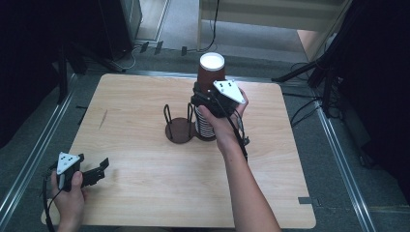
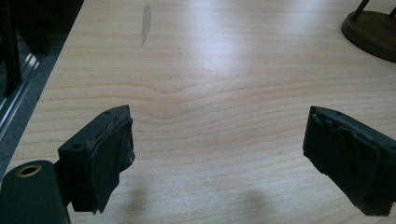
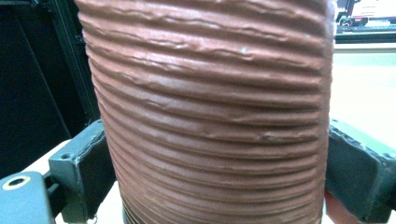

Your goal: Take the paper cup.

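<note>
A tall stack of brown ribbed paper cups [image 1: 211, 77] stands upside down on the table, its white base on top. My right gripper [image 1: 205, 99] is shut on the upper brown cup [image 3: 210, 116], one jaw pressed against each side. A dark round wire cup holder [image 1: 179, 128] stands just left of the stack; its base edge [image 2: 371, 30] shows at the far right of the left gripper view. My left gripper [image 1: 94, 171] rests near the table's front left corner, open, with bare wood between its jaws [image 2: 219, 158].
The light wooden table [image 1: 145, 183] has a small grey smudge [image 2: 145, 23] near its left side. Dark stands and cables [image 1: 319, 67] sit on the floor around the table. A metal rail [image 1: 34, 154] runs along the left edge.
</note>
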A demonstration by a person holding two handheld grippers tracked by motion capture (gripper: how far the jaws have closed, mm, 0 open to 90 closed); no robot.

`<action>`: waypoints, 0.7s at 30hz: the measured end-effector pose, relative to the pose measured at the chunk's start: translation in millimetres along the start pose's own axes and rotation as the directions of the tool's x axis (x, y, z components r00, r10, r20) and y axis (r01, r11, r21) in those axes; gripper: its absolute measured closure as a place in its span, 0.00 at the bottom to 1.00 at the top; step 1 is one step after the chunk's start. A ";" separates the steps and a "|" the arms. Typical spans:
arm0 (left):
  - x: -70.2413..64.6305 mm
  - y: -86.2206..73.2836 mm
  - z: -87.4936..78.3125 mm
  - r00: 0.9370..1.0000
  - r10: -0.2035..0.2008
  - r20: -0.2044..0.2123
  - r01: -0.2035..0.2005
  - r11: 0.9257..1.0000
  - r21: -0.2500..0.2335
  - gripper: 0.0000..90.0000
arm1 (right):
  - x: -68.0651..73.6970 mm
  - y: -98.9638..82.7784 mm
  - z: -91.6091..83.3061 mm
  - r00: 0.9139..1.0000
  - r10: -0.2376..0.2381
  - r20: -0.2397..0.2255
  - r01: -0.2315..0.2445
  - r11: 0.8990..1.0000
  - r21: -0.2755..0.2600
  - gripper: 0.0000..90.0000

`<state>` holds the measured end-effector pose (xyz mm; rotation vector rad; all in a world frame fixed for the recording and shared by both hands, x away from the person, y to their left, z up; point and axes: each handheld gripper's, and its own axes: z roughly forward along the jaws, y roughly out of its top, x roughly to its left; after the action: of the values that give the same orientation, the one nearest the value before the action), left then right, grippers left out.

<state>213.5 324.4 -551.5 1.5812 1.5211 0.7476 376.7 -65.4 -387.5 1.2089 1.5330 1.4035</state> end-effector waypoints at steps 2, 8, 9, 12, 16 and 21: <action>0.1 0.0 0.0 1.000 -0.002 0.000 0.002 1.000 -0.001 0.10 | -0.1 0.3 0.0 1.000 -0.002 0.000 0.002 1.000 0.000 0.08; 0.0 0.0 0.0 1.000 0.000 -0.001 0.000 1.000 0.000 0.10 | 0.8 1.1 -0.3 1.000 -0.004 0.003 0.004 1.000 -0.005 0.09; 0.0 0.0 0.0 1.000 0.000 -0.001 0.000 1.000 0.000 0.10 | 0.5 1.5 -0.3 1.000 -0.006 0.003 0.006 1.000 -0.007 0.09; 0.0 0.0 0.0 1.000 -0.003 -0.001 0.003 1.000 -0.001 0.10 | 0.5 3.0 -0.8 1.000 -0.003 -0.003 0.003 1.000 -0.007 0.09; -0.1 0.0 0.0 1.000 0.000 -0.001 0.000 1.000 0.000 0.10 | 0.5 5.9 -1.7 1.000 -0.015 -0.002 0.015 1.000 -0.015 0.10; -0.2 0.0 0.1 1.000 -0.003 -0.001 0.003 1.000 -0.002 0.10 | 1.6 10.4 -2.7 1.000 -0.005 0.000 0.005 1.000 -0.028 0.11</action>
<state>213.6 324.2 -551.5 1.5772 1.5225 0.7488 375.3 -65.1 -376.7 1.1876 1.5108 1.4165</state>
